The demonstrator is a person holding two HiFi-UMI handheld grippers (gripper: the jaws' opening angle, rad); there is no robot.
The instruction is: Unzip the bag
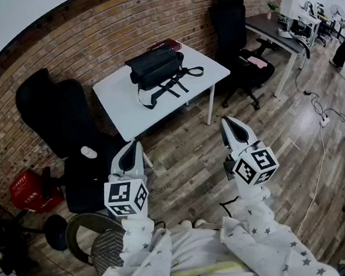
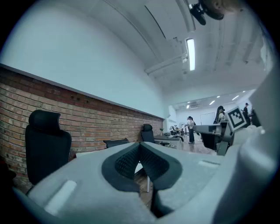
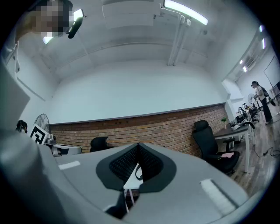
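Observation:
A black bag (image 1: 155, 66) with loose straps lies on a small white table (image 1: 128, 105) by the brick wall, well ahead of both grippers. My left gripper (image 1: 133, 146) is held over the floor, short of the table's near left corner, jaws shut and empty. My right gripper (image 1: 228, 123) is held over the wooden floor to the right of the table, also shut with nothing in it. In the left gripper view the shut jaw tips (image 2: 140, 145) hide most of the table; the bag (image 3: 114, 142) barely shows behind the jaws in the right gripper view.
Black office chairs stand left (image 1: 57, 117) and right (image 1: 235, 39) of the table. A red basket (image 1: 32, 190) sits on the floor at far left. A grey desk (image 1: 278, 34) and cables (image 1: 319, 116) lie to the right. People stand far off in the room (image 2: 190, 129).

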